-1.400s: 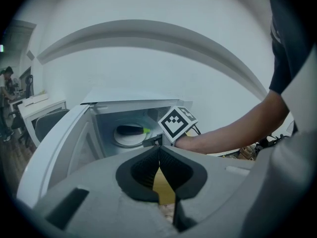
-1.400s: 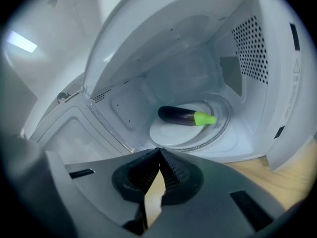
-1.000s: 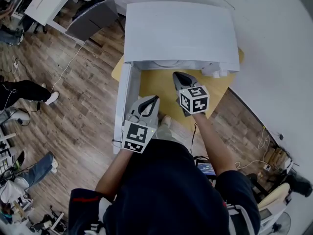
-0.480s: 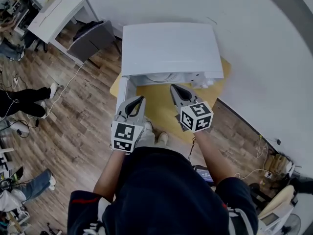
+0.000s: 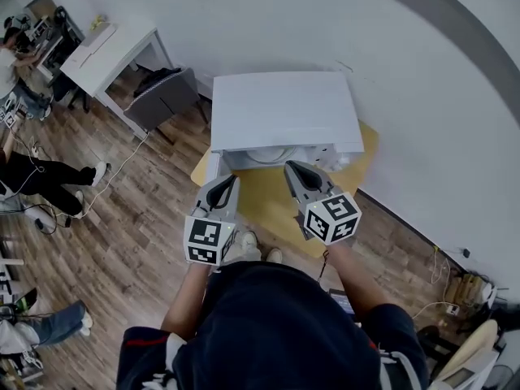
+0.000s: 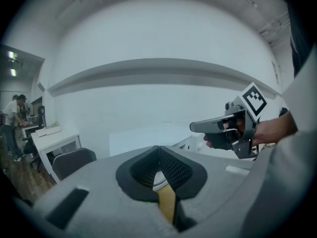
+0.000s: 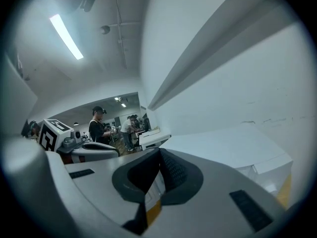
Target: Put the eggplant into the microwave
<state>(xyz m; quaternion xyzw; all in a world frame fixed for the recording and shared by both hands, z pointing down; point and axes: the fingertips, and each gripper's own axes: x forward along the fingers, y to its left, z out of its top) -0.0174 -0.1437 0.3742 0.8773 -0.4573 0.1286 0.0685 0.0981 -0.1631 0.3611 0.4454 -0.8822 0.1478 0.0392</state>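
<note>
The left tongs [image 5: 229,180] and right tongs [image 5: 296,169] are pressed together, empty, near the white microwave [image 5: 280,108] on the yellow bench [image 5: 262,200].

The scene is taken in from the head of the person [image 5: 276,331], steeply downward, with the white microwave [image 5: 280,112] and yellow worktop [image 5: 264,203] well below. The left gripper view is taken close along the jaws of the left gripper [image 6: 158,148], level toward the wall [image 6: 158,90]; the right gripper [image 6: 195,128] is caught at its right. The right gripper view is aimed likewise but tilted upward. The microwave's top is shared by all three.
</note>
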